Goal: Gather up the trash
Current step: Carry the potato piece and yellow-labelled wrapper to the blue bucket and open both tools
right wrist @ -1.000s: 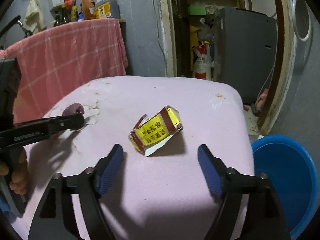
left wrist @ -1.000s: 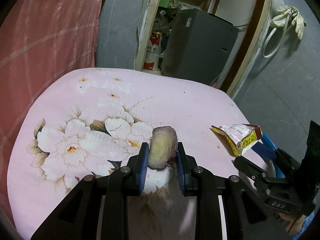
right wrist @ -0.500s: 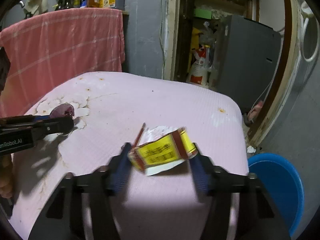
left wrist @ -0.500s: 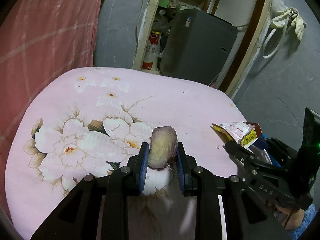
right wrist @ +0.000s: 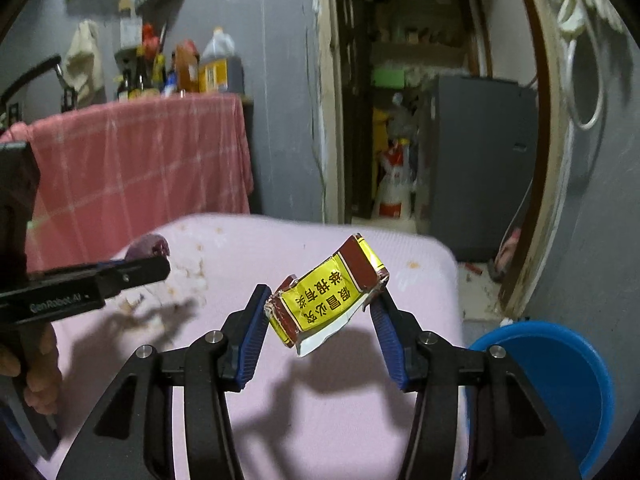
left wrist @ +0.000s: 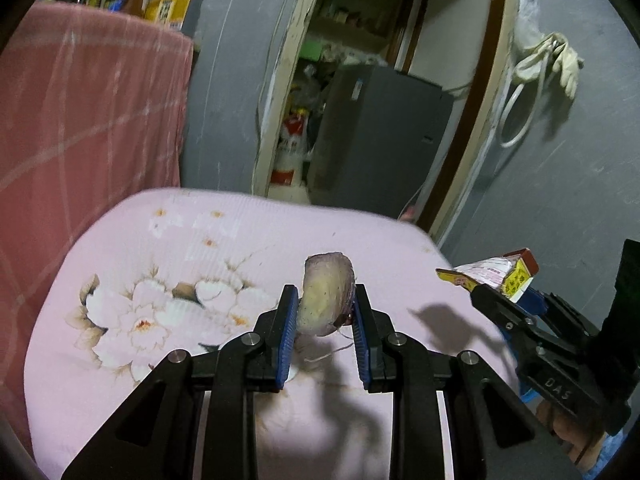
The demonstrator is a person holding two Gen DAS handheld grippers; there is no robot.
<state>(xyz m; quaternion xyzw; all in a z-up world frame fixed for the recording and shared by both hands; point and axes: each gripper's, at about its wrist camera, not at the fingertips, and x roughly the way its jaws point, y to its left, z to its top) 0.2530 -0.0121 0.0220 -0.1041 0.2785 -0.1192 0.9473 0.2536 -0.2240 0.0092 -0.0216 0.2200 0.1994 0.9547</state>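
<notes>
Pink cloth with a pale flower print covers the desk (left wrist: pixel 192 240), and both pieces of trash are held up above it, each casting a shadow on the cloth. The left gripper (left wrist: pixel 325 334) has its blue-padded jaws closed on a piece of peel (left wrist: pixel 326 300), pale yellow on its inner face and purplish on the outside, standing on edge between the pads with a thin fibre hanging under it. In the right wrist view the same peel (right wrist: pixel 149 246) shows as a purple lump at the tip of the left gripper (right wrist: pixel 132 270), at the left edge, with the person's hand (right wrist: pixel 38 376) around the handle below.

The right gripper (right wrist: pixel 320 328) grips a crumpled yellow and dark red wrapper (right wrist: pixel 330 300) with printed characters and a white torn underside. Its jaws have just been closing and now press the wrapper's two ends. From the left wrist camera the wrapper (left wrist: pixel 490 276) sticks out past the right gripper (left wrist: pixel 504 302) at the right edge.

A blue bucket (right wrist: pixel 560 384) stands on the floor just beside the desk's right side, below the right gripper. Behind the desk a pink checked cloth (right wrist: pixel 140 168) hangs over another piece of furniture that carries bottles (right wrist: pixel 184 68), and an open doorway shows a dark grey cabinet (left wrist: pixel 380 132).
</notes>
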